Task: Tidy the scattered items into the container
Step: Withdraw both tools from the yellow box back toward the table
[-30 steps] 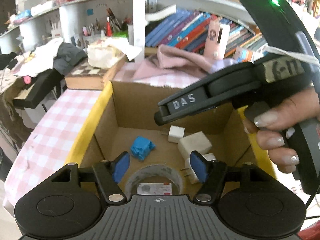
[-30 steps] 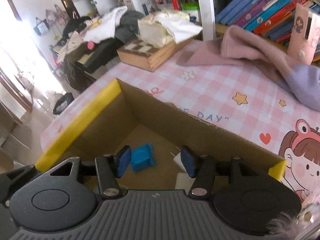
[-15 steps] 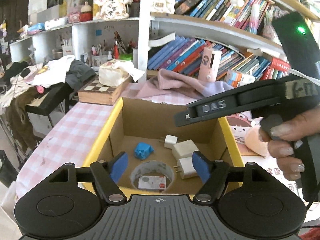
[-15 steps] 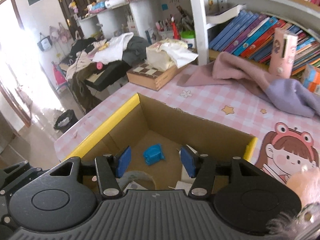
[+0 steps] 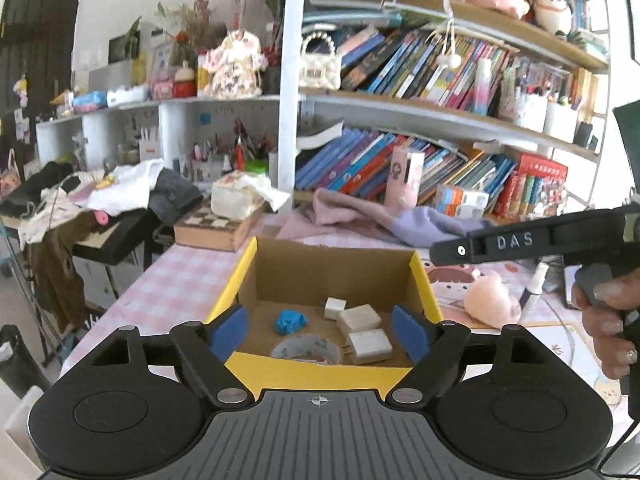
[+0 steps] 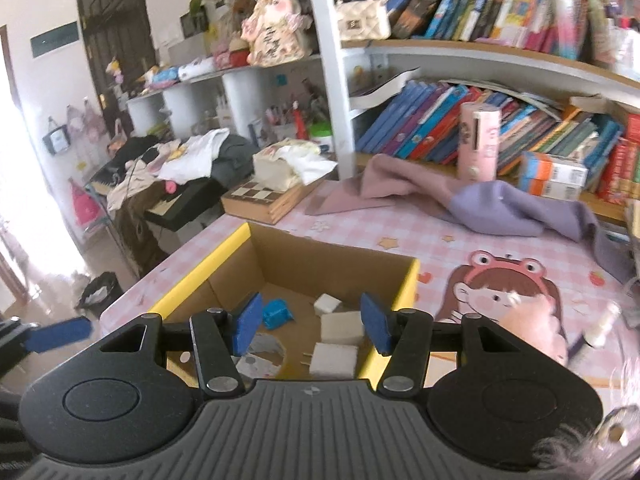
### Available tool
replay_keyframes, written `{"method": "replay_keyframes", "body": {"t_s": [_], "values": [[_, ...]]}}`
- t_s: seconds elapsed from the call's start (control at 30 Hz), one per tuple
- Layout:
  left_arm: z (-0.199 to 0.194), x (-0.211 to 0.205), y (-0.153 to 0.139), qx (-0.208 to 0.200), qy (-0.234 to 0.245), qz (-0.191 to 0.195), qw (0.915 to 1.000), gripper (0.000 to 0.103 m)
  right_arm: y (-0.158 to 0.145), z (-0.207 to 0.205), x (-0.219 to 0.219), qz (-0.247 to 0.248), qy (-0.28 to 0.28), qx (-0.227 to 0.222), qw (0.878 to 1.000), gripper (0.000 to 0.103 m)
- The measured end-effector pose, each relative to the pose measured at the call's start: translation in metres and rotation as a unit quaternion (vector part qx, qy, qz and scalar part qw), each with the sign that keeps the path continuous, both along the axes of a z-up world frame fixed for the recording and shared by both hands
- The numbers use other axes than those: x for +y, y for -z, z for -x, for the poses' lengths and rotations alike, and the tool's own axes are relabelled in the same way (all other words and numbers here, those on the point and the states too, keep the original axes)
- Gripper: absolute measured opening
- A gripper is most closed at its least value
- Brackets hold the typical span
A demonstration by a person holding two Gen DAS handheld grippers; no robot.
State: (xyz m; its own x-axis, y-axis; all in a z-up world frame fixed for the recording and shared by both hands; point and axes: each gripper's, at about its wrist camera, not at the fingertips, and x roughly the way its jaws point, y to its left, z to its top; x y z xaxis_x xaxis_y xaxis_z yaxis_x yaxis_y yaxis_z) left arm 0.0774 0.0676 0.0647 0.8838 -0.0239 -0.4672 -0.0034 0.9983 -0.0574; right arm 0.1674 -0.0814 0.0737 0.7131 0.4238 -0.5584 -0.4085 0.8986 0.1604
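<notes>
The yellow-rimmed cardboard box (image 5: 334, 371) already holds a blue crumpled lump (image 5: 291, 321), white charger blocks (image 5: 359, 319) and a tape roll (image 5: 306, 347). Both the left claw (image 5: 319, 327) and right claw (image 6: 311, 322) hang spread and empty above it. A pink plush toy (image 5: 493, 300) and small white bottle (image 5: 533, 289) seemingly remain on the pink desk (image 5: 188, 268).

An open, yellow-rimmed cardboard box (image 5: 420, 280) sits on the table. Inside: blue crumpled item (image 5: 290, 321) at 9 o'clock, three white chargers (image 5: 359, 318) at 3, tape roll (image 5: 306, 348) at 6.

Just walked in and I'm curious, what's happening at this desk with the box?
A person holds a gripper in each hand above a cardboard box on the pink desk. Both the left gripper and the right gripper are open and empty. In the box lie a blue toy, a tape roll and three white chargers. A pink plush and a small bottle are on the desk beside it.
</notes>
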Motion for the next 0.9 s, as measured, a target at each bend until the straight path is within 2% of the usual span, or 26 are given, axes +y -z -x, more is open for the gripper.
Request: {"method": "replay_keyframes", "body": {"t_s": [0.03, 0.23, 0.43, 0.7, 0.9], "values": [[0.005, -0.001, -0.002, -0.004, 0.002, -0.001, 1.0, 0.087, -0.001, 0.007, -0.004, 0.0, 0.006, -0.003, 1.0, 0.053], [0.037, -0.005, -0.006, -0.018, 0.016, -0.011, 0.9997, 0.088, -0.002, 0.051, -0.029, 0.003, 0.047, -0.024, 0.999, 0.052], [0.064, -0.007, -0.006, -0.028, 0.015, -0.009, 0.9995, 0.088, 0.001, 0.097, -0.051, 0.031, 0.09, -0.057, 0.994, 0.052], [0.084, -0.019, 0.005, -0.021, 0.027, -0.011, 0.9993, 0.088, 0.01, 0.151, -0.057, 0.057, 0.118, -0.094, 0.987, 0.052], [0.091, -0.031, 0.016, -0.014, 0.039, -0.021, 0.9989, 0.089, 0.025, 0.181, -0.059, 0.076, 0.14, -0.1, 0.982, 0.052]]}}
